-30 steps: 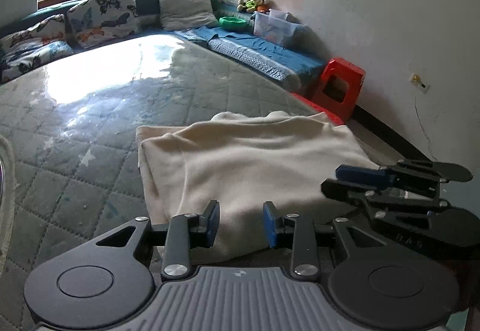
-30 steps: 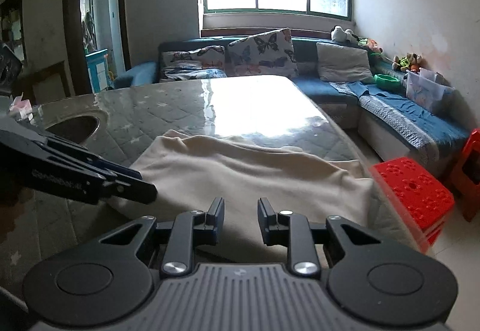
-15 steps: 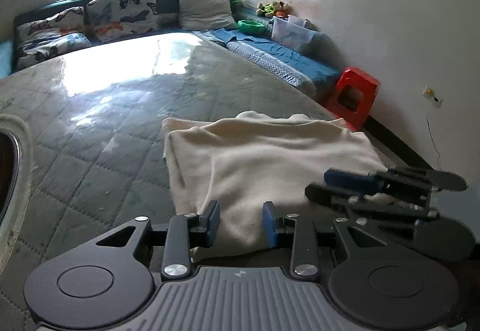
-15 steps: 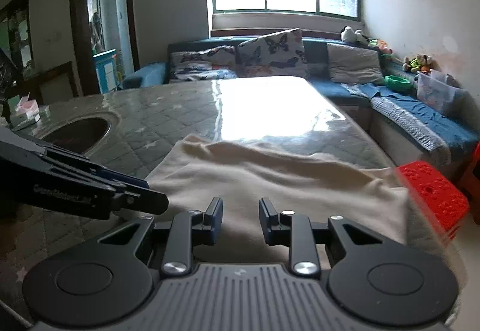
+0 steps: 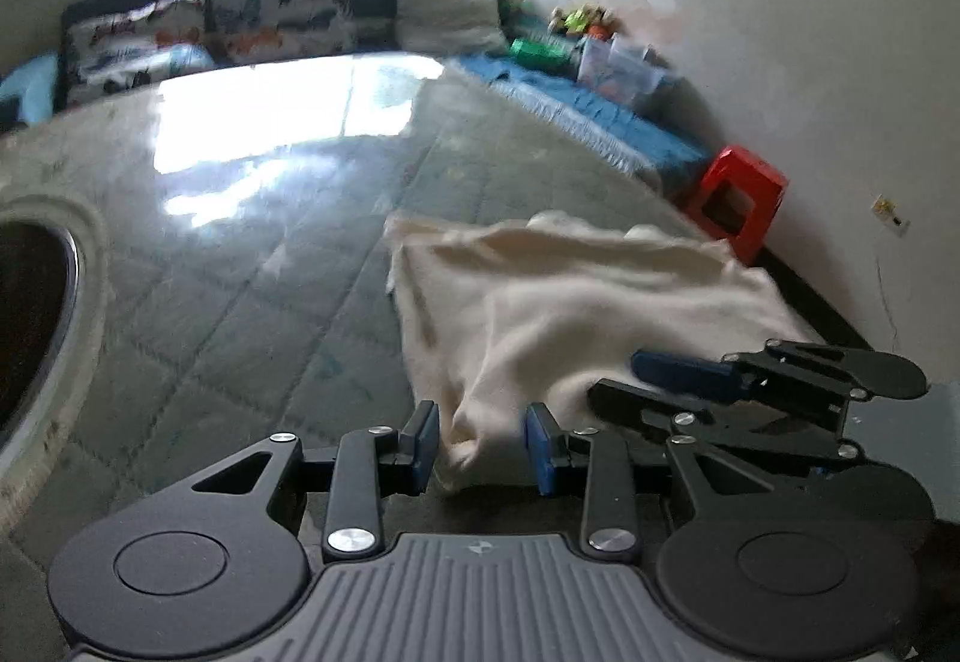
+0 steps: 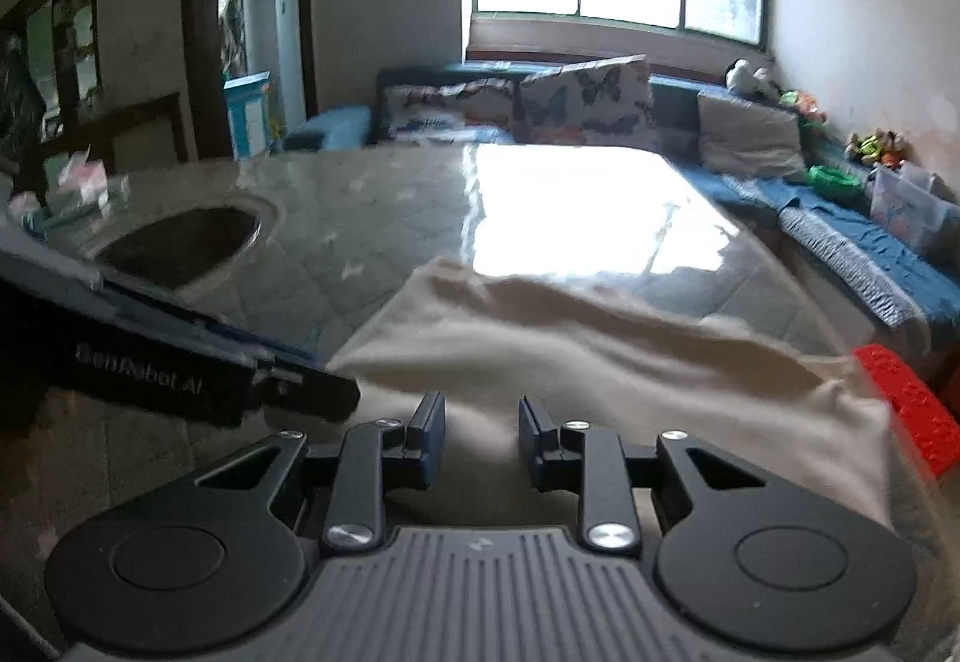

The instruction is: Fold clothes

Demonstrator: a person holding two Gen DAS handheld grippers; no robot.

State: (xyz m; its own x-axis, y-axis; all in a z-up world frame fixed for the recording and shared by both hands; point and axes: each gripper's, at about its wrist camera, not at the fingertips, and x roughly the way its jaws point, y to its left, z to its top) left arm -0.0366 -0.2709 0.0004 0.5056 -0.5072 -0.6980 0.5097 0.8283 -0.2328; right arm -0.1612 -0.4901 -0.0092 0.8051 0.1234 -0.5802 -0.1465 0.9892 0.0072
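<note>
Cream garment (image 5: 576, 302) approached on the tabletop (image 5: 252, 254)
Left tool (image 5: 480, 443) and right tool (image 6: 480, 437) are held part-open, empty; the near hem should be pinched squarely.

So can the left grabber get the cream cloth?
Probably yes. The cloth's near corner already sits between the left gripper's open fingers, with nothing in the way.

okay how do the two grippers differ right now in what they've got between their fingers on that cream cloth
The left gripper has a bunched corner of the cream cloth standing between its fingers; the right gripper has only flat cloth lying below its gap. The left sits at the cloth's corner, the right further along the near edge. Both have their fingers apart, not pressing the cloth, and point across the quilted table.
</note>
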